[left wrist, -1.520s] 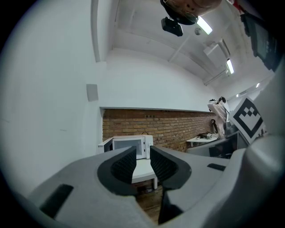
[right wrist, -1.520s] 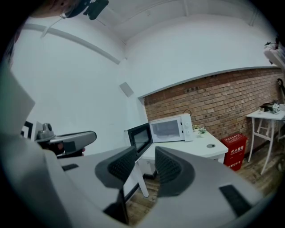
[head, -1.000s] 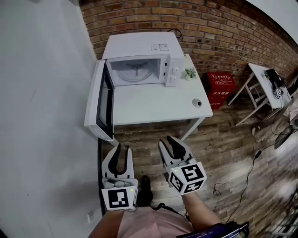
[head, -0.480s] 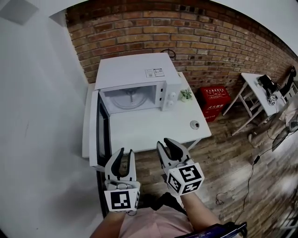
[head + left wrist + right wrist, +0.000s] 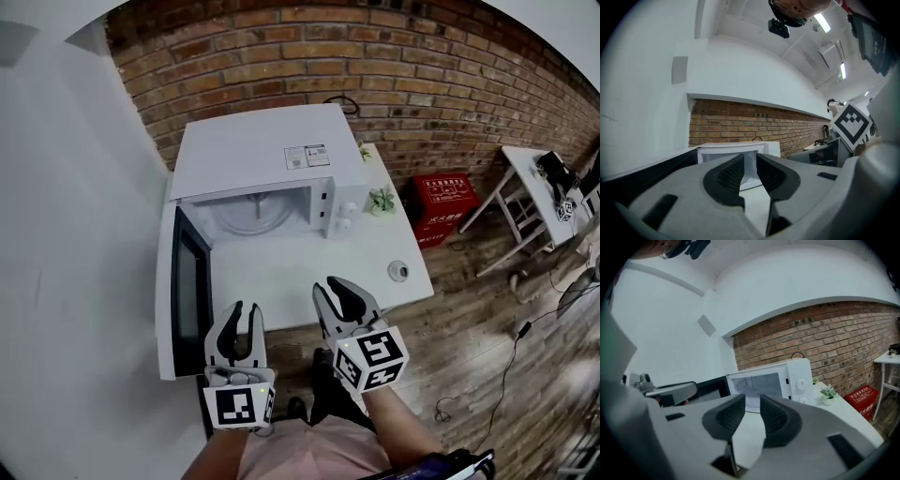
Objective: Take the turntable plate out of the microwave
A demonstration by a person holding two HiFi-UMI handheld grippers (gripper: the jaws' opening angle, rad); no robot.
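Observation:
The white microwave (image 5: 267, 150) stands on a white table (image 5: 319, 267) with its door (image 5: 183, 291) swung wide open to the left. The glass turntable plate (image 5: 248, 214) lies inside the cavity. My left gripper (image 5: 244, 314) is open and empty, held level at the table's near edge beside the door. My right gripper (image 5: 330, 292) is also open and empty, over the table's front edge. The microwave (image 5: 736, 150) shows ahead of the left gripper (image 5: 749, 171), and the microwave (image 5: 768, 380) lies beyond the right gripper (image 5: 752, 416). The plate is not clear in either gripper view.
A small potted plant (image 5: 382, 198) stands right of the microwave and a small round object (image 5: 397, 270) lies near the table's right corner. A red box (image 5: 441, 202) and a white side table (image 5: 539, 187) stand to the right. Brick wall behind, white wall left.
Both grippers have moved forward from the floor side up to the table's front edge, and the microwave now looks nearer. Both stay empty.

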